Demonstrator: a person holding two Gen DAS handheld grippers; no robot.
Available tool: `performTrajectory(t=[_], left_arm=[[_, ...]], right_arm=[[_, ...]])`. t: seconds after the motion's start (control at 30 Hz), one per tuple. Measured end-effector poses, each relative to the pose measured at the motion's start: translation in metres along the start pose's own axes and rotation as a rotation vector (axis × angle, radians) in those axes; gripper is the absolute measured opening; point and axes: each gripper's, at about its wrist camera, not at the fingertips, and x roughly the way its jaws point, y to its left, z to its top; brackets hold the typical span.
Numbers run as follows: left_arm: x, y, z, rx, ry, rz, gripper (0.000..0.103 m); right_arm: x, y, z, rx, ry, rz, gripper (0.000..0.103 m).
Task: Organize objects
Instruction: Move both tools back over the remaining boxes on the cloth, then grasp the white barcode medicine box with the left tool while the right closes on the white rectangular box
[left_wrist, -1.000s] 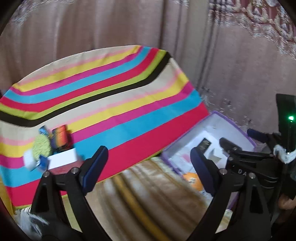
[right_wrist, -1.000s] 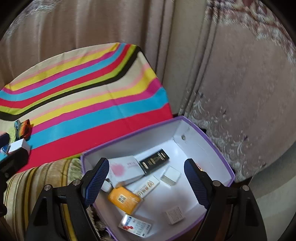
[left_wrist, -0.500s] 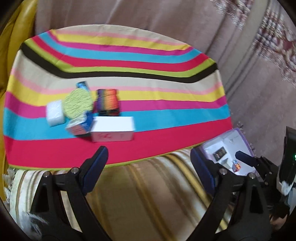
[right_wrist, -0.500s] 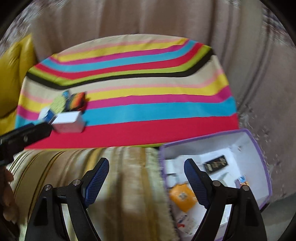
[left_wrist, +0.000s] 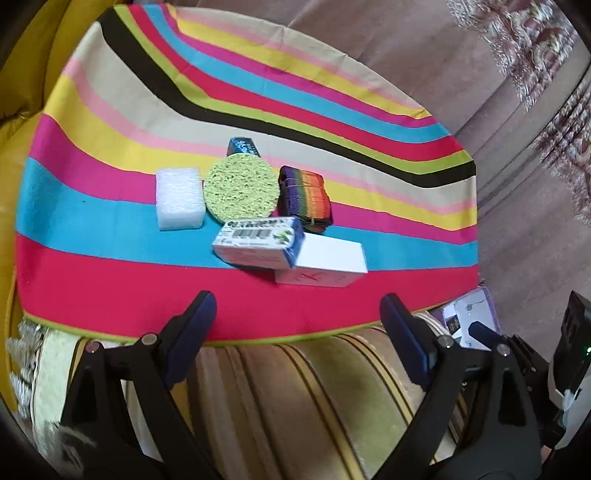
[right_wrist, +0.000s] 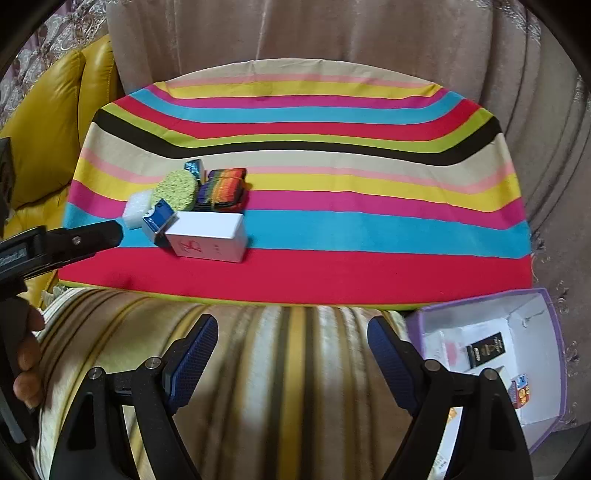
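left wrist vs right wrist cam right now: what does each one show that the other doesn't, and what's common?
Left wrist only: the barcode face of the blue-and-white box and the right gripper at the right edge, partly hiding the purple bin.

Right wrist only: the inside of the purple bin with a black carton, a yellow cushion, and the hand holding the left gripper.

Both: striped cloth, white box, green sponge, white foam block, rainbow bundle, open and empty jaws.
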Motion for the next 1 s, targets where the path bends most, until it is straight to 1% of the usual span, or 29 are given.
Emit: performTrajectory(t=[0.1, 0.23, 0.3, 0.4, 0.47, 0.57, 0.7, 0.87, 0.9, 0.93, 0.97, 1.0], left_arm=[[0.008, 0.013, 0.008, -0.01, 0.02, -0.002, 0.092], [0.022, 0.022, 0.019, -0.005, 0.049, -0.031, 0.092], [0.032, 0.026, 0.025, 0.0, 0.076, -0.058, 0.092], [0.043, 0.033, 0.03, -0.004, 0.104, -0.061, 0.092], [0.048, 0.037, 0.033, -0.011, 0.117, -0.075, 0.092], [0.057, 0.044, 0.036, -0.029, 0.143, -0.116, 0.092], [0.065, 0.049, 0.04, -0.032, 0.161, -0.132, 0.092], [0.076, 0.049, 0.043, -0.02, 0.192, -0.17, 0.091], [0.077, 0.048, 0.044, -0.017, 0.196, -0.173, 0.09], [0.079, 0.048, 0.044, -0.013, 0.201, -0.176, 0.083], [0.081, 0.047, 0.044, -0.013, 0.208, -0.184, 0.08], [0.082, 0.047, 0.044, -0.013, 0.207, -0.19, 0.08]], right_arm=[[0.004, 0.01, 0.005, -0.007, -0.005, 0.007, 0.084], [0.012, 0.021, 0.013, -0.015, -0.001, 0.019, 0.084], [0.016, 0.026, 0.016, -0.017, 0.005, 0.028, 0.084], [0.021, 0.032, 0.021, -0.019, 0.016, 0.038, 0.084], [0.025, 0.035, 0.024, -0.014, 0.022, 0.049, 0.084], [0.031, 0.04, 0.028, -0.008, 0.031, 0.07, 0.084], [0.04, 0.047, 0.033, -0.016, 0.044, 0.077, 0.084], [0.049, 0.051, 0.039, -0.01, 0.056, 0.082, 0.084], [0.051, 0.051, 0.04, -0.007, 0.059, 0.083, 0.084], [0.052, 0.052, 0.041, -0.003, 0.06, 0.083, 0.084], [0.055, 0.053, 0.043, -0.003, 0.064, 0.081, 0.084], [0.057, 0.054, 0.044, -0.002, 0.067, 0.082, 0.084]])
